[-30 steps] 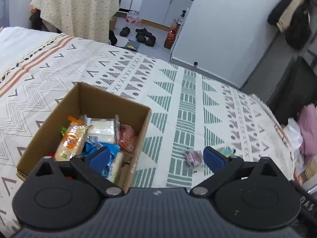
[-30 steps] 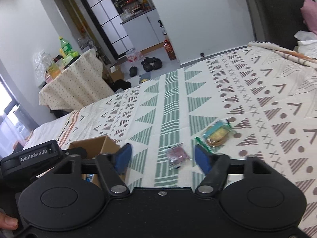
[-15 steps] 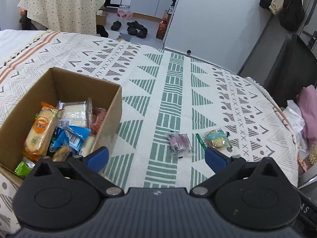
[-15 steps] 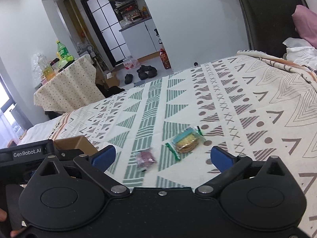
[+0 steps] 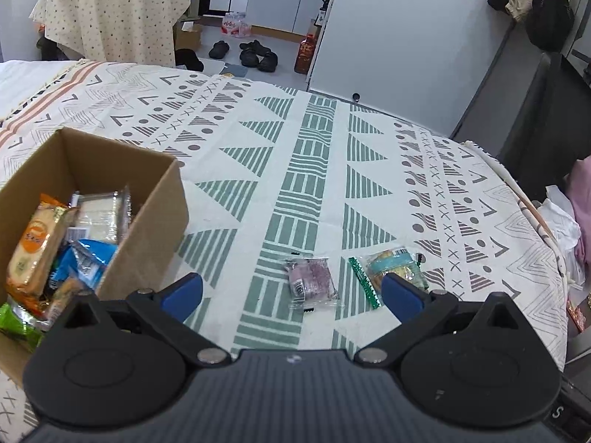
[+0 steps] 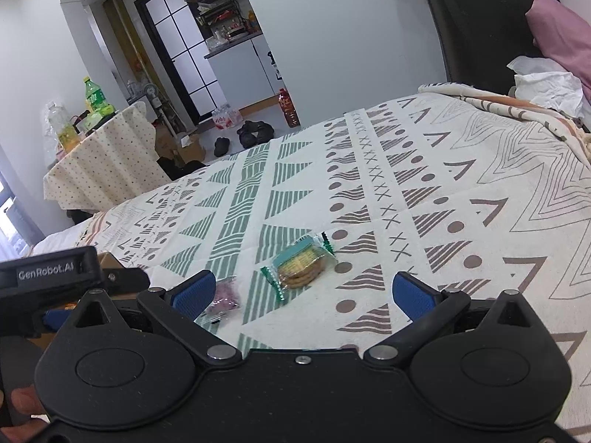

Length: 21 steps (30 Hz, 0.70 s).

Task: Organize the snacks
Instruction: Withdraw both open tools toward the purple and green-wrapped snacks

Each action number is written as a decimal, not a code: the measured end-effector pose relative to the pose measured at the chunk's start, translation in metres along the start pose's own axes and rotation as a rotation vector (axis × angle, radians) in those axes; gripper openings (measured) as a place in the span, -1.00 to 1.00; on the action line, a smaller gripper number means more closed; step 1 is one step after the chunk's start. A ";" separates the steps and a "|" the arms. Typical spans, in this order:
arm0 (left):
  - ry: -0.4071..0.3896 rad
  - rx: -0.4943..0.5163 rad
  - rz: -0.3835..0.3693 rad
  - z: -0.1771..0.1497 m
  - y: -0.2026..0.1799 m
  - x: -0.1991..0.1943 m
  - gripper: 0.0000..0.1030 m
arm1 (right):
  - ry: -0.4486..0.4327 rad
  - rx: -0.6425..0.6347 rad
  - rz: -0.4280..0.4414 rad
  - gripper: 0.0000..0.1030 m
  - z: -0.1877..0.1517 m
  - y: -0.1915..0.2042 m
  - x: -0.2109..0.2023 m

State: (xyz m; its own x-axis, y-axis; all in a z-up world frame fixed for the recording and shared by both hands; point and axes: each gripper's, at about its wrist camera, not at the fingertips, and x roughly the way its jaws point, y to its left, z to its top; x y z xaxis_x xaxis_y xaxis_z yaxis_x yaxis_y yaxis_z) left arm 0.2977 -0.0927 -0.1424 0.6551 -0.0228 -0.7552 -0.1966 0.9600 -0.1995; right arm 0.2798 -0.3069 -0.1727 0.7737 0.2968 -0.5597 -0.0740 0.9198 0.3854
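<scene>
Jaws on my left gripper [image 5: 291, 295] and right gripper [image 6: 304, 289] gape empty; cracker packet [image 6: 300, 265] lies mid-frame, long axis toward upper right.

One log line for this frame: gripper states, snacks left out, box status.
left gripper: open, empty | right gripper: open, empty | on bedspread: purple snack packet, cracker packet | cardboard box: holds several snacks

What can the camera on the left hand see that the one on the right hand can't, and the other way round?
Only the left view looks into the cardboard box, with its orange packet. Only the right view shows the green bottle on the side table, and the left device's body. Both show the purple snack and the cookie pack lying on the patterned bedspread, and each shows its own open tongs: left, right.
</scene>
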 end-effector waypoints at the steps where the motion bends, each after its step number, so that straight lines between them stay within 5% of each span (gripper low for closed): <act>1: 0.003 0.001 0.005 0.000 -0.002 0.004 0.99 | 0.004 0.005 0.005 1.00 0.000 -0.002 0.002; 21: 0.083 -0.035 0.041 -0.007 -0.007 0.074 0.90 | 0.079 0.026 0.039 1.00 0.001 -0.027 0.061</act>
State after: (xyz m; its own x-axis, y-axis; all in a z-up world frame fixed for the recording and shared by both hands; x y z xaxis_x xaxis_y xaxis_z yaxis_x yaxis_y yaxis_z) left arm 0.3422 -0.1030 -0.2013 0.5839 -0.0081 -0.8118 -0.2482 0.9503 -0.1880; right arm 0.3299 -0.3145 -0.2163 0.7186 0.3522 -0.5996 -0.0861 0.9007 0.4259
